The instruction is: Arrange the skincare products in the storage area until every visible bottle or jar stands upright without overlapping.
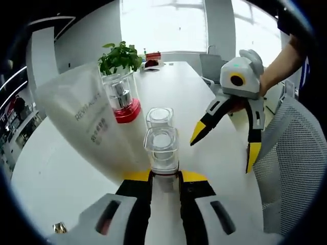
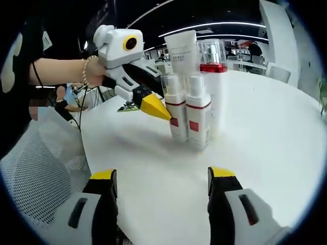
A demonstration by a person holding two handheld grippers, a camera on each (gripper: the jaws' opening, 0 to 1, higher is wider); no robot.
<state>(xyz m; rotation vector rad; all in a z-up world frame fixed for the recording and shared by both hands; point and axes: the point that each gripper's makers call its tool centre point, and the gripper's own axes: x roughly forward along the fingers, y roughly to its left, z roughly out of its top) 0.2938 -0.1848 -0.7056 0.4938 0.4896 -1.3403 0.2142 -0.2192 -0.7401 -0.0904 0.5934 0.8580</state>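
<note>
Left gripper (image 1: 164, 176) jaws clenched on the near spray bottle (image 1: 162, 149); right gripper (image 2: 162, 186) jaws released, bottles far ahead.

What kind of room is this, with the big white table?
Probably an office or meeting room: a long white table, a mesh office chair beside it, big bright windows, and people at desks in the background.
</note>
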